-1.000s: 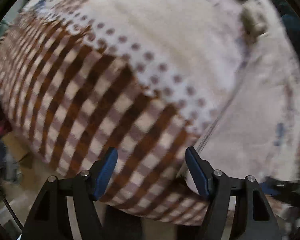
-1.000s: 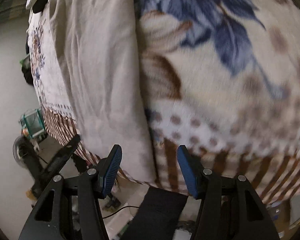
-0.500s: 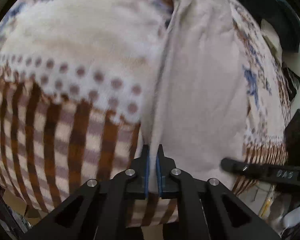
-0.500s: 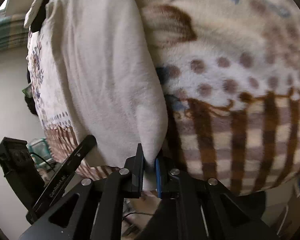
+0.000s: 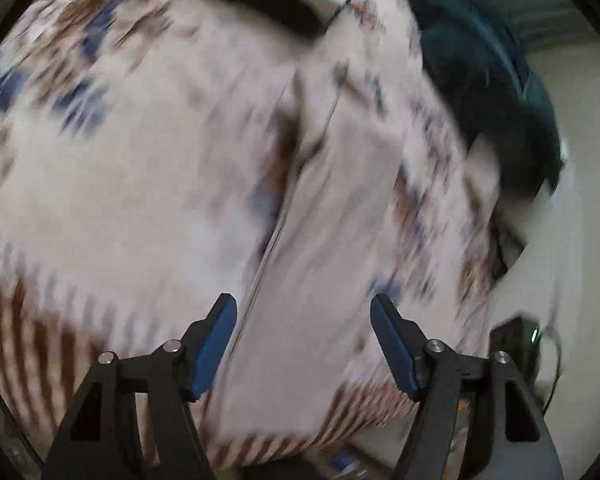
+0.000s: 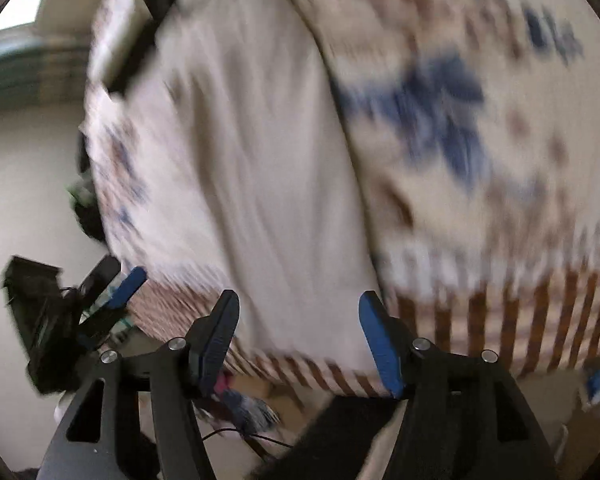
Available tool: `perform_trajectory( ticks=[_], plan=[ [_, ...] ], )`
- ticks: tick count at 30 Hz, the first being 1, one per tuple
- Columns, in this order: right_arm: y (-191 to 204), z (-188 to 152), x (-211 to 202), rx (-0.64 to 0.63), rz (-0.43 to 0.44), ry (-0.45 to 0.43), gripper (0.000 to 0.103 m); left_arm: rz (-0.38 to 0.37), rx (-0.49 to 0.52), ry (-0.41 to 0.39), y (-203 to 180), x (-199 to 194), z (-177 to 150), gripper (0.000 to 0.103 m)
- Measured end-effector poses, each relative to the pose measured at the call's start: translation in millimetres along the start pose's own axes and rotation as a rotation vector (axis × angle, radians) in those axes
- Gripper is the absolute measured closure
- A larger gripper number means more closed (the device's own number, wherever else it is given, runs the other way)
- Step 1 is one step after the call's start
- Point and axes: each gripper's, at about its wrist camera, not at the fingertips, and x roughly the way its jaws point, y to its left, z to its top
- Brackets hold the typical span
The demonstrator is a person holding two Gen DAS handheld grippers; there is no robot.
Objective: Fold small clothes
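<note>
Left wrist: pale garment [image 5: 332, 216] ahead between wide-spread left claw [image 5: 303, 344] fingers, ungripped.

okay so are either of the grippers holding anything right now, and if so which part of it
Nothing is held. The left gripper and right gripper both have their jaws spread wide, and the cream garment lies flat on the patterned blanket.

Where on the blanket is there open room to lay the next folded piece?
Free: the floral blanket right of the beige garment, down to its striped border. Crowded: left of the garment, where only a narrow strip remains, and the far end with the dark clothes pile.
</note>
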Motion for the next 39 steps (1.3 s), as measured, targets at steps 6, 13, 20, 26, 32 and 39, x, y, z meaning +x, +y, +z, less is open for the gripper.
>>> perform_trajectory(
  ticks=[6, 13, 20, 26, 32, 39],
  plan=[
    [22, 124, -26, 0.01, 0.078, -0.14, 0.038, 0.061, 0.081, -0.047, -30, 64, 128, 0.036],
    [27, 257, 12, 0.004, 0.136, -0.108, 0.038, 0.061, 0.096, 0.002, -15, 140, 195, 0.042],
    [48, 305, 54, -0.114, 0.032, -0.027, 0.038, -0.003, 0.045, -0.004, 4, 138, 210, 0.093],
    [54, 321, 60, -0.122, 0.062, -0.013, 0.038, -0.05, 0.039, -0.047, -5, 121, 214, 0.041],
    [44, 340, 74, -0.116, 0.123, 0.038, 0.038, 0.005, 0.17, 0.092, -25, 171, 233, 0.041],
    [62, 345, 77, -0.184, 0.208, -0.007, 0.094, 0.064, 0.412, 0.041, -59, 172, 218, 0.094]
  ],
)
